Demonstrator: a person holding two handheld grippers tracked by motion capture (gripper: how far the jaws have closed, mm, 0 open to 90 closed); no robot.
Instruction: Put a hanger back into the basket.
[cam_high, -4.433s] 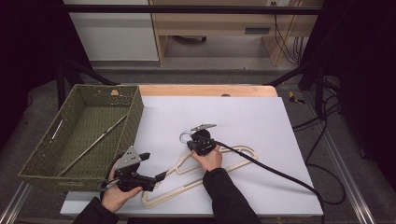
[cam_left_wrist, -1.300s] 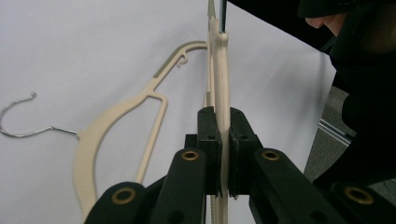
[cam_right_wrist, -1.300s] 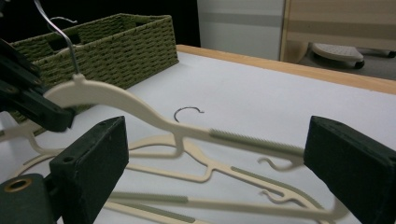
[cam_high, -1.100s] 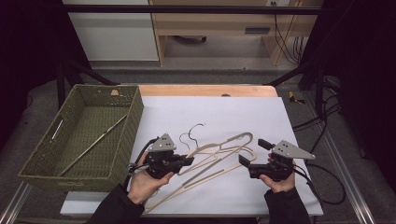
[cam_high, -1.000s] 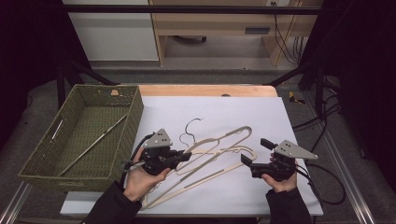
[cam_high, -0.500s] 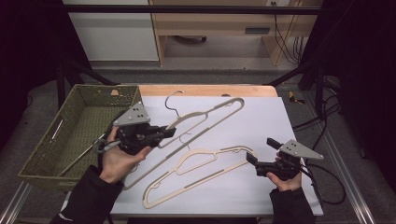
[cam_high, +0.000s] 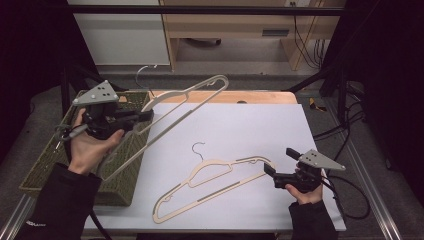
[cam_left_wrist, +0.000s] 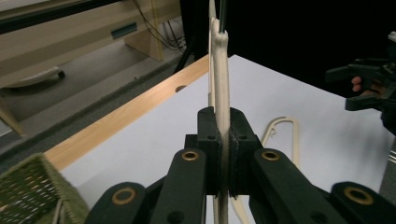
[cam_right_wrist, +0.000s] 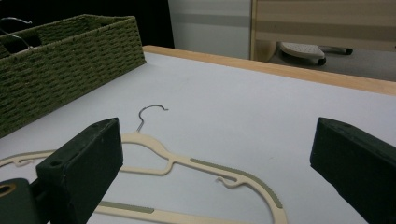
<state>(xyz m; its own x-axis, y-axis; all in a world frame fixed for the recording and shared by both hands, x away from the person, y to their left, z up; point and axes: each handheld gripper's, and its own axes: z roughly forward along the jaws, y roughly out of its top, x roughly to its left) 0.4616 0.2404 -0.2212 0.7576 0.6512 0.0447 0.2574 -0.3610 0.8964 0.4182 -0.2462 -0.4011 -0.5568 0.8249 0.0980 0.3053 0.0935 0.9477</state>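
Hangers were half sorted: the left gripper (cam_high: 142, 116) clamped one cream hanger (cam_high: 185, 97) at upper left, above the green basket (cam_high: 125, 165) (not yet inside); the second hanger (cam_high: 210, 187) lay at lower centre before the right gripper (cam_high: 269, 171), jaws spread wide

Lifted hanger (cam_high: 186, 100): cream plastic, matt, thin metal wire hook
Flat hanger (cam_high: 212, 184): same cream plastic, greyish rougher-looking strips along shoulders and bar, metal hook with slight shine
Basket (cam_high: 126, 155): olive woven fibre, coarse, rough
Table (cam_high: 240, 125): smooth matt white sheet, light wood edge at far side
Left gripper (cam_left_wrist: 223, 154): black matt plastic, brass-coloured pivot rings
Right gripper (cam_right_wrist: 217, 154): black matt pads, faintly grainy
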